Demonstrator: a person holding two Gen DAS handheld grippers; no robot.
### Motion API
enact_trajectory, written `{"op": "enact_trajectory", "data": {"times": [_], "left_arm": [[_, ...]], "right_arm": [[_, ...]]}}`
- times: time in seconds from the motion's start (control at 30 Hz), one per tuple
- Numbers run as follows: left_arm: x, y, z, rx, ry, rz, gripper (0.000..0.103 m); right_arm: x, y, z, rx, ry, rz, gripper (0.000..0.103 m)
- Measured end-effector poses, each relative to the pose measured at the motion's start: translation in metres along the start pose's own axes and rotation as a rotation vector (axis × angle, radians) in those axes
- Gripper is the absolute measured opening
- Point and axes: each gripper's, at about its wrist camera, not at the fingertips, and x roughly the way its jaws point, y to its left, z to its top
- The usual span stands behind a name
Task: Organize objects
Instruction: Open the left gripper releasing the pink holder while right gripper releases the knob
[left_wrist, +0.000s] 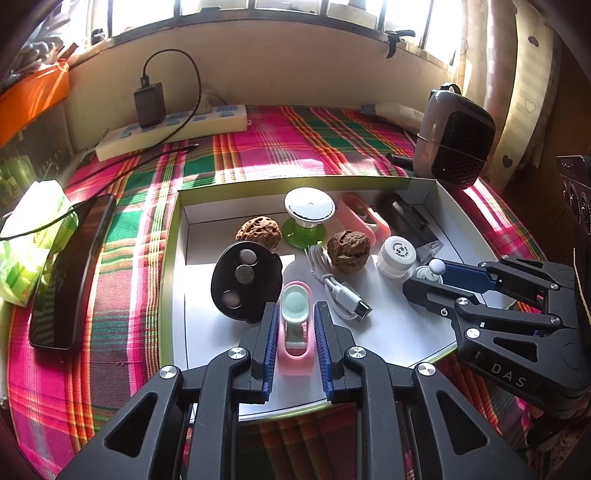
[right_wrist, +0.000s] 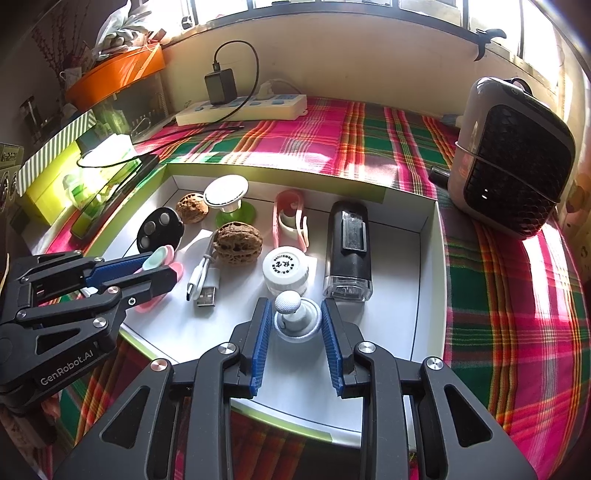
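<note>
left to right: green tissue pack (left_wrist: 26, 240) and a glossy black phone (left_wrist: 70, 273) lie on the plaid woven cloth (left_wrist: 122, 236) covering the desk, outside the tray. behind them a cream power strip (left_wrist: 173, 129) with a black charger brick (left_wrist: 149, 104) plugged in.

shallow white cardboard tray (left_wrist: 399, 332) with green rim holds the rest. far left inside: black oval disc (left_wrist: 245, 280) with three round metal buttons, tilted. just right of it the left gripper (left_wrist: 294, 334), jaws spread either side of a pink plastic clip (left_wrist: 295, 328) with a mint oval pad; blue ribbed pads sit close to its sides, contact cannot be confirmed.

behind: wrinkled brown walnut (left_wrist: 258, 230), then a white round disc on a green suction base (left_wrist: 308, 216), upright. second walnut (left_wrist: 347, 249) near tray centre, white usb cable (left_wrist: 340, 291) coiled beside it, touching. another pink clip (left_wrist: 364, 218) at the back.

right side: white ribbed-cap jar (right_wrist: 285, 271), black rectangular device with clear end (right_wrist: 349, 251) lying flat. right gripper (right_wrist: 297, 341), jaws spread around a small grey stand with a white textured ball on top (right_wrist: 295, 315), near the tray's front edge; pads close, not visibly pinching.

outside the tray, far right: rounded grey heater with black mesh grille (right_wrist: 513, 162).
</note>
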Motion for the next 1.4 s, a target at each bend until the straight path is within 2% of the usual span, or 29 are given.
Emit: {"op": "enact_trajectory", "data": {"times": [0.27, 0.33, 0.5, 1.4], "left_arm": [[-0.005, -0.004, 0.000, 0.001, -0.008, 0.025, 0.025], [-0.008, -0.005, -0.001, 0.011, -0.021, 0.051, 0.032], [-0.013, -0.003, -0.003, -0.006, -0.024, 0.049, 0.034], [-0.056, -0.018, -0.025, -0.036, -0.082, 0.102, 0.034]], "right_arm": [[-0.003, 0.002, -0.001, 0.008, -0.006, 0.003, 0.034], [-0.004, 0.002, -0.001, 0.012, -0.009, 0.001, 0.035], [-0.007, 0.004, -0.002, 0.017, -0.017, 0.002, 0.046], [-0.054, 0.021, -0.022, 0.052, -0.103, -0.043, 0.047]]}}
